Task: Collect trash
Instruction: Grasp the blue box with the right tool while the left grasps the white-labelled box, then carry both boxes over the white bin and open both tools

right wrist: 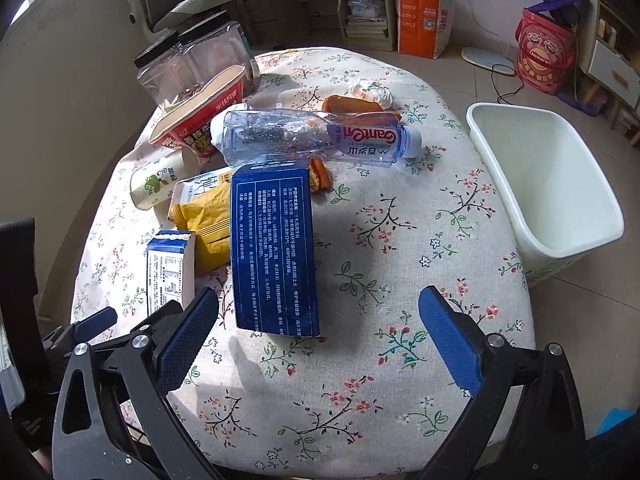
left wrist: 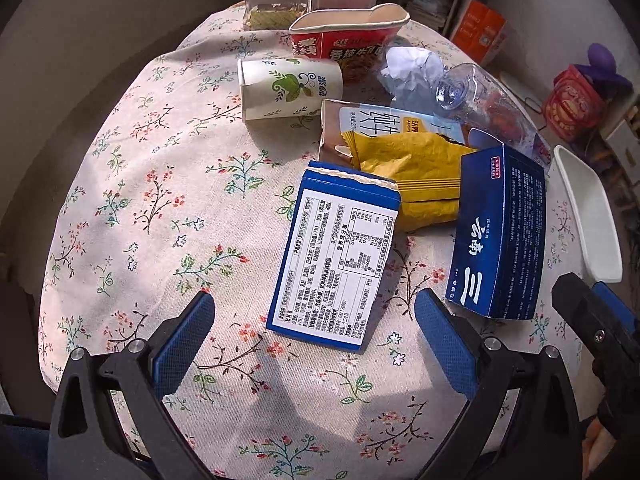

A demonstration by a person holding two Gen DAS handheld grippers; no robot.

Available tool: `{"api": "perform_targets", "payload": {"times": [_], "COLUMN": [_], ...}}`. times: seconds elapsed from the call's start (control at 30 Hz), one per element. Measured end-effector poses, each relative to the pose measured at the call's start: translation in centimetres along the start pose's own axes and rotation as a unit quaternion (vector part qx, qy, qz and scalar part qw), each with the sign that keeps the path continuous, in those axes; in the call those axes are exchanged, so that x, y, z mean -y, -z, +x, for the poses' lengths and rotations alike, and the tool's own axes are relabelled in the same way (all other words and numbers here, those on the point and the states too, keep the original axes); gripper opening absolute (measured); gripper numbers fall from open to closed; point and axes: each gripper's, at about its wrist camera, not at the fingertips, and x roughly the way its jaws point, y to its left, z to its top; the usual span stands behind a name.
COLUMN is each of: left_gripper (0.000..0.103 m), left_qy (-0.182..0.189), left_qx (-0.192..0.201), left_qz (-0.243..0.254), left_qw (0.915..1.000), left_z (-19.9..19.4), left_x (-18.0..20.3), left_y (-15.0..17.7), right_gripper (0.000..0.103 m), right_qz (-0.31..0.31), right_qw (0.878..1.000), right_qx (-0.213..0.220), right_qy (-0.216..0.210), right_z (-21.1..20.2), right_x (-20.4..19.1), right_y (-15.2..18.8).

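Trash lies on a round table with a floral cloth [left wrist: 160, 208]. A flat blue-and-white box [left wrist: 336, 256] lies just ahead of my open, empty left gripper [left wrist: 314, 316]. A dark blue carton [right wrist: 274, 248] lies just ahead of my open, empty right gripper [right wrist: 320, 312]; it also shows in the left wrist view [left wrist: 500, 236]. Behind are a yellow wrapper [left wrist: 412, 176], a milk carton [left wrist: 368, 124], a paper cup [left wrist: 288, 88] on its side, a red noodle bowl [left wrist: 344, 40], crumpled paper [left wrist: 412, 68] and a crushed clear bottle [right wrist: 312, 136]. A white bin [right wrist: 548, 184] stands at the table's right edge.
Two clear jars [right wrist: 192, 64] stand at the table's far edge. An orange wrapper [right wrist: 352, 106] and a white paper wad [right wrist: 372, 90] lie behind the bottle. An office chair [right wrist: 200, 4], an orange bag [right wrist: 424, 20] and a red bucket [right wrist: 548, 56] stand on the floor beyond.
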Motion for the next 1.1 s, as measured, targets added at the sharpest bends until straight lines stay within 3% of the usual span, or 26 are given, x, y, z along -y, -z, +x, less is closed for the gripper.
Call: {"api": "perform_targets", "payload": {"times": [0.13, 0.3, 0.33, 0.43, 0.8, 1.0, 1.1], "left_gripper": [0.096, 0.065, 0.064, 0.061, 0.058, 0.058, 0.058], "left_qy": [-0.007, -0.012, -0.011, -0.003, 0.068, 0.166, 0.206], "left_qx": [-0.021, -0.02, -0.017, -0.008, 0.052, 0.118, 0.12], "left_qz": [-0.002, -0.018, -0.017, -0.02, -0.071, -0.013, 0.029], "left_qw": [0.9998, 0.9996, 0.9996, 0.9998, 0.9938, 0.979, 0.9706], "left_z": [2.1, 2.8, 2.7, 2.2, -3.0, -7.8, -8.9], "left_x": [0.0, -1.0, -1.0, -1.2, -2.0, 3.3, 8.0], "left_y": [0.3, 0.2, 0.2, 0.1, -1.4, -2.4, -2.8], "right_gripper": [0.096, 0.095, 0.091, 0.052, 0.052, 0.052, 0.052], "right_qz": [-0.012, -0.015, -0.019, -0.022, -0.002, 0.01, 0.015], "right_qw": [1.0, 0.999, 0.999, 0.999, 0.998, 0.997, 0.997], "right_qx": [-0.005, -0.019, -0.023, -0.042, 0.003, 0.053, 0.078], "right_qy": [-0.02, -0.025, -0.017, -0.02, -0.066, -0.053, -0.025], "right_z": [1.1, 3.4, 3.9, 4.8, -1.4, -8.2, -11.6], "right_x": [-1.1, -1.8, -2.0, -2.1, -0.5, 3.5, 6.9], "right_y": [-0.3, -0.4, -0.3, -0.1, -1.5, -3.6, -5.1]}}
